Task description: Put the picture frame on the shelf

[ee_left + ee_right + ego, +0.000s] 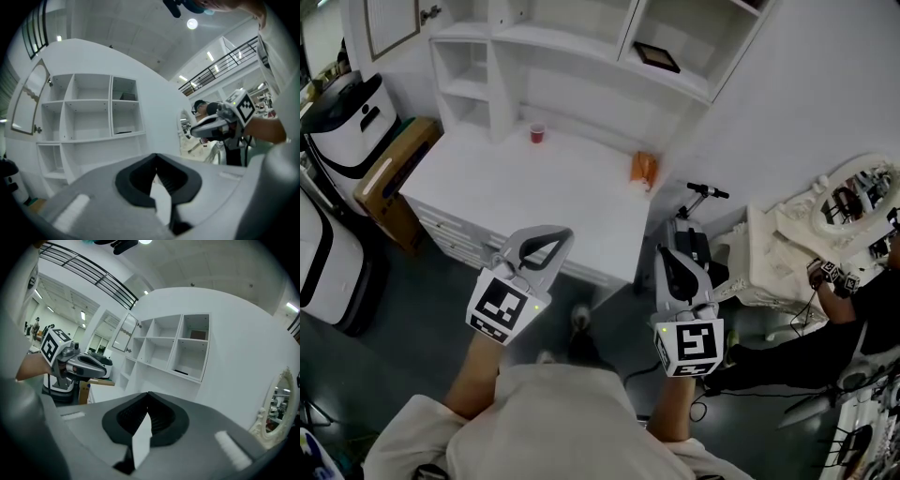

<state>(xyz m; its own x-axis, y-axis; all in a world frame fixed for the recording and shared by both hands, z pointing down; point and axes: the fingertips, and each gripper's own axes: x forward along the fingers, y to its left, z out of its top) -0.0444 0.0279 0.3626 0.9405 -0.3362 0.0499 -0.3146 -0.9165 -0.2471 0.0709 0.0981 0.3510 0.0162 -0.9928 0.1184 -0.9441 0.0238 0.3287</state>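
Observation:
A dark picture frame [657, 56] lies flat in a right-hand compartment of the white shelf unit [572, 42] at the back of the desk. The right gripper view shows the frame [181, 372] as a thin dark slab on that shelf board, and so does the left gripper view [123, 132]. My left gripper [557, 232] hovers over the desk's near edge, its jaws shut with nothing between them [156, 157]. My right gripper [664, 251] is held just off the desk's right corner, also shut and empty [148, 394]. Both are well short of the shelf.
A red cup [537, 133] and an orange packet [643, 168] stand on the white desk [506, 187]. A scooter [696, 225] and an ornate white mirror [853, 202] are at the right, beside a seated person [853, 309]. A cardboard box [394, 173] sits left of the desk.

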